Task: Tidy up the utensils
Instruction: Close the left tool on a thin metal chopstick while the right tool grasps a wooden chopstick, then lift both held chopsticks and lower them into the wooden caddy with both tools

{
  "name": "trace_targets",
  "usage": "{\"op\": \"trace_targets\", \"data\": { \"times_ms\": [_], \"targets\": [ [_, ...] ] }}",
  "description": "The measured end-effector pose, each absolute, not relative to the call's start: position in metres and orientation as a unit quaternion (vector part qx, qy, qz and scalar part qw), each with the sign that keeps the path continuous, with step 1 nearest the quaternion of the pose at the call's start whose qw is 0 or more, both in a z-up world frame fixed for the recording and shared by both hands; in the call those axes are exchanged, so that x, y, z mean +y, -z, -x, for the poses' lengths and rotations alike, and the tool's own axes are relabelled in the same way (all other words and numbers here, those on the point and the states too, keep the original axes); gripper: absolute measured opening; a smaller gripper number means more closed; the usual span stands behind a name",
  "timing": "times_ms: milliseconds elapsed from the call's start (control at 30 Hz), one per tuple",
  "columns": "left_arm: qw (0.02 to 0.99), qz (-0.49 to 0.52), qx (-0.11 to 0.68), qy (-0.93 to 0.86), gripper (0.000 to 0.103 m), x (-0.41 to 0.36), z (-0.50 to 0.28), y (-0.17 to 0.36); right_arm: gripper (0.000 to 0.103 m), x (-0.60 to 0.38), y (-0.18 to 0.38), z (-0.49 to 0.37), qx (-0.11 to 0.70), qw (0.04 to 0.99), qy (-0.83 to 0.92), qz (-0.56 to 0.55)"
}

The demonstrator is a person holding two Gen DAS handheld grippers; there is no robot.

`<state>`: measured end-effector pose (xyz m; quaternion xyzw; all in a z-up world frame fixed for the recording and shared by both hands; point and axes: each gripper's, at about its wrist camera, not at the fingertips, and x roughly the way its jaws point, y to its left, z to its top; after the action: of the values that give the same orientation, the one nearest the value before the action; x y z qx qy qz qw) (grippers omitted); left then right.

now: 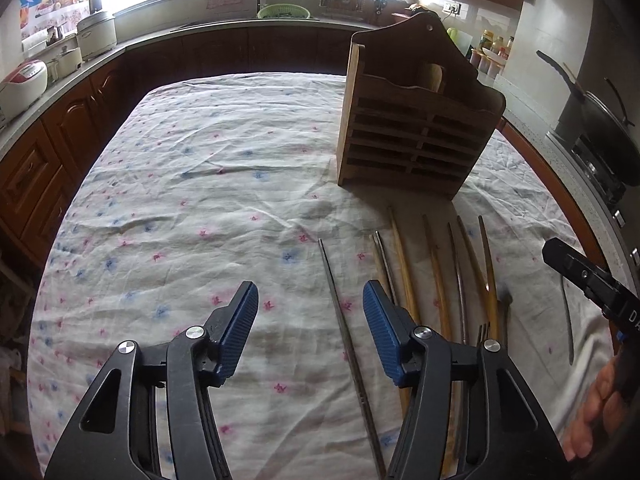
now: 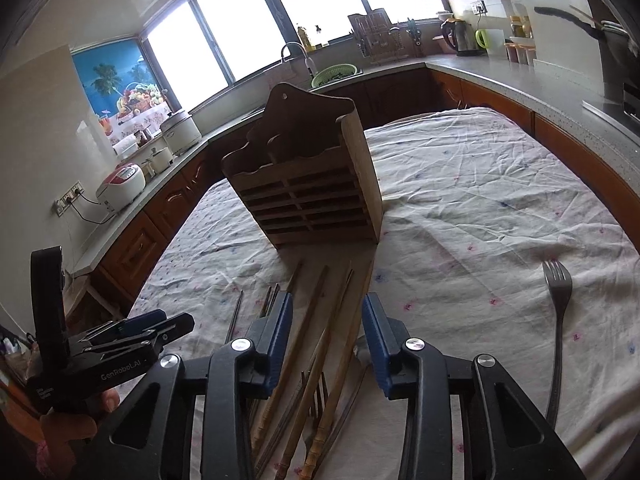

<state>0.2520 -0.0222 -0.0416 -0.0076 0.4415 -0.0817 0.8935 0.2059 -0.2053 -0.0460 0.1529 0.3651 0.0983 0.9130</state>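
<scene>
A wooden utensil holder [image 1: 416, 140] [image 2: 312, 184] stands upright on the flowered tablecloth [image 1: 200, 184]. In front of it lie several chopsticks side by side. My left gripper [image 1: 310, 296] hovers open over a thin metal chopstick [image 1: 336, 304], which runs between its blue pads without touching them. Wooden chopsticks [image 1: 404, 256] and a small fork [image 1: 484, 328] lie just to its right. My right gripper [image 2: 328, 304] is open above a bundle of wooden chopsticks [image 2: 316, 344], with the pads apart from them. A metal fork [image 2: 558, 292] lies alone further right.
The table's edges drop off on both sides towards the dark wood cabinets [image 1: 48, 160]. Rice cookers [image 2: 120, 184] stand on the left counter, a sink with a green basket [image 1: 283, 11] sits at the back, and a stove with a lidded pan [image 1: 600, 128] is at the right.
</scene>
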Motion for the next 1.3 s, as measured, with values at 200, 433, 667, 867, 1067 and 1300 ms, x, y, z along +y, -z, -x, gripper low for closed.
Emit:
{"op": "trace_targets", "data": {
  "times_ms": [200, 433, 667, 867, 1067, 1300],
  "targets": [
    [0.875, -0.006, 0.475, 0.090, 0.049, -0.032, -0.283, 0.059, 0.031, -0.204, 0.061, -0.238, 0.399, 0.898, -0.100, -0.154],
    [0.856, -0.026, 0.507, 0.100, 0.034, -0.047, -0.304, 0.078, 0.025, -0.202, 0.081, -0.266, 0.442, 0.878, -0.103, -0.155],
    [0.861, -0.057, 0.496, 0.093, 0.007, -0.054, -0.310, 0.081, 0.009, -0.201, 0.089, -0.277, 0.454, 0.867, -0.114, -0.172],
    [0.870, -0.044, 0.479, 0.106, 0.004, -0.047, -0.301, 0.070, 0.007, -0.200, 0.070, -0.266, 0.430, 0.875, -0.129, -0.180],
    [0.888, -0.003, 0.443, 0.121, 0.004, -0.021, -0.273, 0.035, 0.007, -0.197, 0.048, -0.249, 0.407, 0.884, -0.141, -0.181],
    [0.903, 0.038, 0.406, 0.137, 0.004, -0.002, -0.240, -0.005, 0.006, -0.190, 0.024, -0.233, 0.382, 0.895, -0.148, -0.173]
  ]
}}
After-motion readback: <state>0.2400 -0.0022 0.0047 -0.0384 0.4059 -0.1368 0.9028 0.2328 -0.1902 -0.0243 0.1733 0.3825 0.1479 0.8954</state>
